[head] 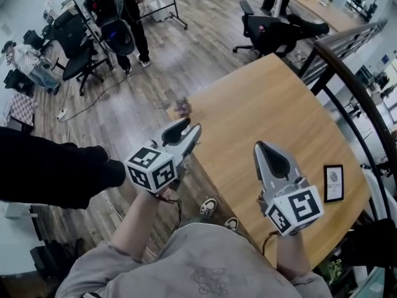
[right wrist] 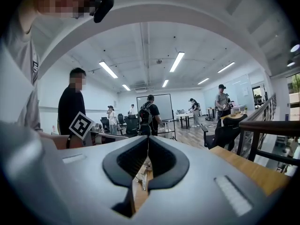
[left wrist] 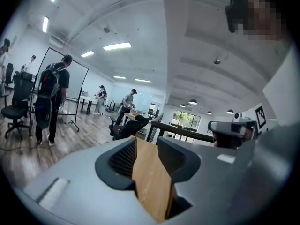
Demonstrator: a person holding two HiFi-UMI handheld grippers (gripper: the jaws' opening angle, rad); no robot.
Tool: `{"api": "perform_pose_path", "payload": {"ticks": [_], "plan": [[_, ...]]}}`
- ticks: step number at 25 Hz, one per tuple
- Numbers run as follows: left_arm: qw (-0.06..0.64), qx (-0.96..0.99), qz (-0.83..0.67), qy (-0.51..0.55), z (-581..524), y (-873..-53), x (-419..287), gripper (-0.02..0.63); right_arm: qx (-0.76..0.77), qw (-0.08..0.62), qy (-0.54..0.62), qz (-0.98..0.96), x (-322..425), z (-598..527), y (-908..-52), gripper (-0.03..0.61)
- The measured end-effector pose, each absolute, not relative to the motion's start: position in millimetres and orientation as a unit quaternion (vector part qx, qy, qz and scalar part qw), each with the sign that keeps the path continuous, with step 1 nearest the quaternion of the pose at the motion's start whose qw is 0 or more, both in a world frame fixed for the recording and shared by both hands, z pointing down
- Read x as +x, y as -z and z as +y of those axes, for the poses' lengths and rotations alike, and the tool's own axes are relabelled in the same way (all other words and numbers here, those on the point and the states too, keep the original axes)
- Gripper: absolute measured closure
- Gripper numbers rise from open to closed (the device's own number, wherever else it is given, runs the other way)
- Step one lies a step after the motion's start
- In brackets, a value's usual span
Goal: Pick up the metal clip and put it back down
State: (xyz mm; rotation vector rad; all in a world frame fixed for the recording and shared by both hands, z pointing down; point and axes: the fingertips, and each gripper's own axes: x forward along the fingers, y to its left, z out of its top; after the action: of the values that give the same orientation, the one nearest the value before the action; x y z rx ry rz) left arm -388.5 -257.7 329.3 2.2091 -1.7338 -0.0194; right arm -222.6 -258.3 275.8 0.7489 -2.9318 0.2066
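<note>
Person is standing at the near corner of a curved wooden desk [head: 267,104], holding 1 gripper in each hand, both raised above the desk & pointing away from the body

L gripper [head: 189,129] is hovering over the desk's left edge, w/ its marker cube toward the person. Its fingers are standing partly spread: in the left gripper view a clear gap is showing between the 2 dark pads, w/ only desk wood visible through it, nothing pinched

R gripper [head: 259,145] is hanging over the middle of the desk, well apart from the L one. Its fingers are pressing together at the tips, gripping nothing

Metal clip [head: 182,107] is lying on the desk right at the far-left corner, just beyond the L gripper's tips, touching neither gripper. The right gripper view is catching it too, through the opening below the closed tips, resting on the wood

A small black-framed card [head: 333,182] is sitting flat near the desk's right edge, beside the R gripper's cube. A dark railing [head: 347,73] is curving along the desk's far-right side

On the wood floor beyond, a person w/ a backpack [head: 121,17] is standing near black office chairs [head: 263,33]
</note>
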Motion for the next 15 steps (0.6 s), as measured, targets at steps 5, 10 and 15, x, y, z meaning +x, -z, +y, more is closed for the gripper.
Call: {"api": "perform_pose_path", "payload": {"ticks": [5,10,15], "plan": [[0.105,0.779,-0.618,0.011,-241.0,-289.3,-375.2,0.527,0.244,0.041,-0.062,-0.967,-208.9,-237.2,-262.2,0.566],[0.058,0.785,-0.616,-0.017,-219.1,-266.8,-357.9,0.538,0.262,0.019,-0.057,-0.963,-188.2,-223.4,-245.6,0.566],[0.038,0.787,-0.615,-0.035,-198.3,-269.1,-337.9,0.582,0.263,0.017,-0.057,-0.963,-172.9,-210.4,-245.5,0.566]]}}
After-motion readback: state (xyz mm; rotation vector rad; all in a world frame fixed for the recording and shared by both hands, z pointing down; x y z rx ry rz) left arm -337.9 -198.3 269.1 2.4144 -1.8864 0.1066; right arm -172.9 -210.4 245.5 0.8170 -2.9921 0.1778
